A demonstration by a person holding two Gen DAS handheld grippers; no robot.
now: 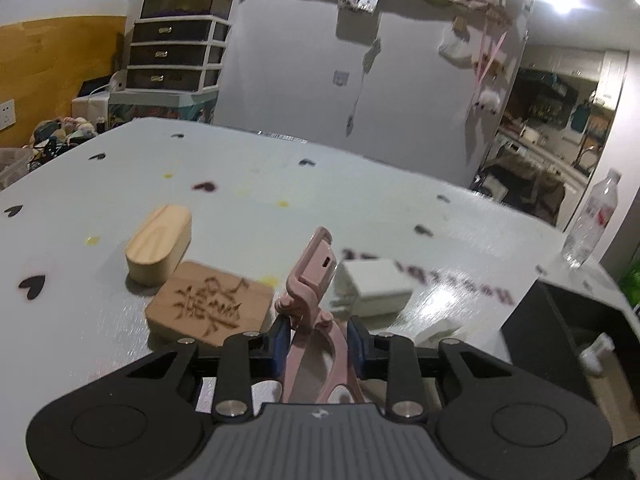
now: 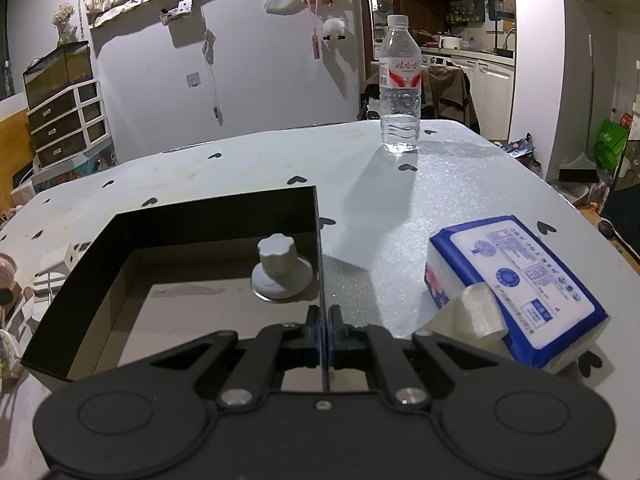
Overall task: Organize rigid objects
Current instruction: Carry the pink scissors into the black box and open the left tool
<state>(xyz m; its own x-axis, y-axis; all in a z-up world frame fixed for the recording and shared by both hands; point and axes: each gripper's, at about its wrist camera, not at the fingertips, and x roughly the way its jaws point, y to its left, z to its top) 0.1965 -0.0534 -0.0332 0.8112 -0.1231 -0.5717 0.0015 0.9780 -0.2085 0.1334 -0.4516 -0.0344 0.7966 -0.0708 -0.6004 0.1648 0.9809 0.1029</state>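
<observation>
Left wrist view is showing the left gripper (image 1: 320,340) clamping the pink eyelash curler (image 1: 310,280), long axis running forward along the fingers; the black box (image 1: 532,320) is lying to its right, where the right gripper (image 2: 324,332) is pinching the box's wall

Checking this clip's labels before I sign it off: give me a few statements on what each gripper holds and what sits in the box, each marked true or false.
1. The left gripper is shut on a pink eyelash curler. True.
2. The right gripper holds the water bottle. False: its fingers pinch the right wall of the black box; the bottle stands upright far back on the table.
3. A white knob sits inside the black box. True.
4. The blue tissue pack lies inside the box. False: it lies on the table, right of the box.
5. The engraved wooden block is already in the box. False: it lies on the table beside a plain wooden block.
</observation>
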